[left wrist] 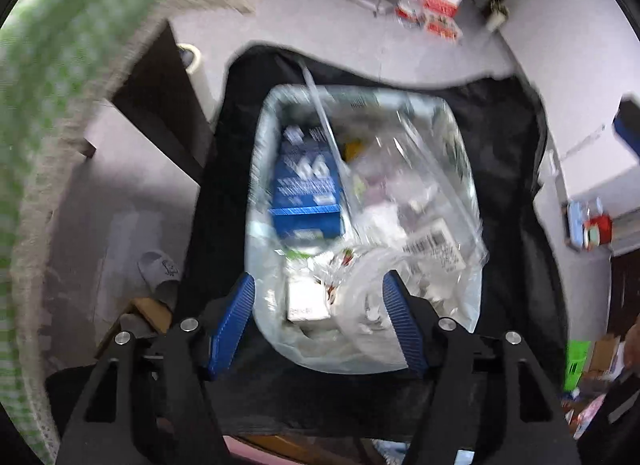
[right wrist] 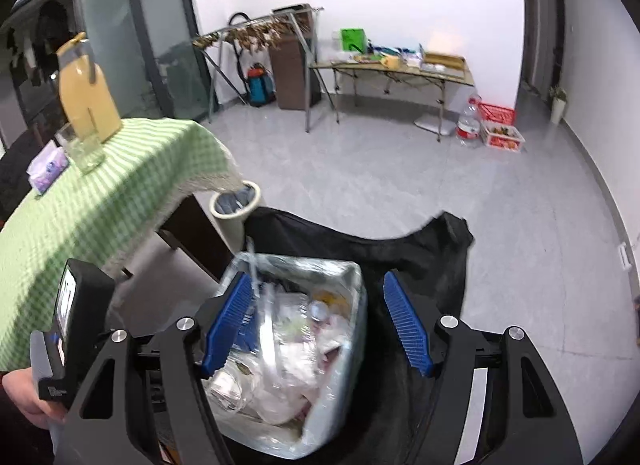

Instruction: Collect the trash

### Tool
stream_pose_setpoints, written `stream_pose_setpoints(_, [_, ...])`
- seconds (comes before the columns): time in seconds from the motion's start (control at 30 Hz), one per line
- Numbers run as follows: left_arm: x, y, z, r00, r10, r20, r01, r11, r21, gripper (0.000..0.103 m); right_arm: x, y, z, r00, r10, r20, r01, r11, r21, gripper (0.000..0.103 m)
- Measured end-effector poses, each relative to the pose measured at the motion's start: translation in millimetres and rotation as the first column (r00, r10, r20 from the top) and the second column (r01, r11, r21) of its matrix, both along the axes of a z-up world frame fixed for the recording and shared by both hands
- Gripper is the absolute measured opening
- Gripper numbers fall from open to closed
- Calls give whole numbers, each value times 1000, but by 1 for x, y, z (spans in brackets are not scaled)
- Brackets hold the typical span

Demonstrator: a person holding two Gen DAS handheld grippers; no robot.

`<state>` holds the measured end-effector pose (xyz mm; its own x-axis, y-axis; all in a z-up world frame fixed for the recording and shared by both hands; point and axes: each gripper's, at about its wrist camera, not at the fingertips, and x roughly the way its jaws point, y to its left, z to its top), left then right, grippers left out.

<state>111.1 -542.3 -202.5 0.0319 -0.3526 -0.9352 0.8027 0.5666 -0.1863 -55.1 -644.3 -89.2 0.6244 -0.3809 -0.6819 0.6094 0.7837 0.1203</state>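
Trash filled the clear-lined bin point(left wrist: 360, 201) at frame centre, a black bag point(left wrist: 504, 169) around it. My left gripper point(left wrist: 318, 297) and right gripper point(right wrist: 318, 297) both hung spread above it, holding nothing. Only the left view showed the blue carton point(left wrist: 306, 189); only the right showed the room — green checked tablecloth point(right wrist: 100, 193) at left, folding table point(right wrist: 400, 73) by the far wall, grey floor point(right wrist: 400, 177).

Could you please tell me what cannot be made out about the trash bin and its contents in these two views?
- Left wrist view: print on the blue carton is motion-blurred.
- Left wrist view: items under the clear plastic bag are smeared by glare and blur.
- Right wrist view: the trash bin base is hidden by the right gripper and black bag.
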Motion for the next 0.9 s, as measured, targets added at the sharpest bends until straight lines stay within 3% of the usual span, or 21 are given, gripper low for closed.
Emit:
stream_pose_setpoints(0.1, [13, 19, 28, 997, 58, 41, -54, 995, -84, 69, 6, 13, 5, 999, 37, -13, -37, 999, -26, 66])
stream_pose_setpoints(0.4, [27, 64, 56, 990, 114, 87, -102, 987, -128, 72, 27, 47, 29, 996, 88, -34, -90, 993, -71, 66])
stream_pose_setpoints(0.6, [28, 129, 111, 961, 180, 210, -125, 960, -251, 72, 51, 79, 42, 987, 160, -18, -161, 982, -103, 66])
stream_pose_setpoints(0.7, [39, 175, 151, 915, 289, 281, -177, 914, -365, 77, 74, 104, 65, 978, 210, 14, -206, 968, -142, 66])
stream_pose_setpoints(0.73, [48, 199, 166, 881, 359, 308, -223, 889, -399, 79, 82, 115, 73, 972, 235, 23, -228, 959, -168, 66])
stream_pose_setpoints(0.83, [64, 249, 195, 809, 478, 340, -303, 837, -456, 80, 105, 147, 93, 955, 290, 55, -269, 931, -248, 66])
stream_pose_setpoints(0.9, [75, 290, 214, 753, 557, 350, -354, 791, -498, 85, 118, 170, 103, 935, 342, 91, -308, 913, -268, 74])
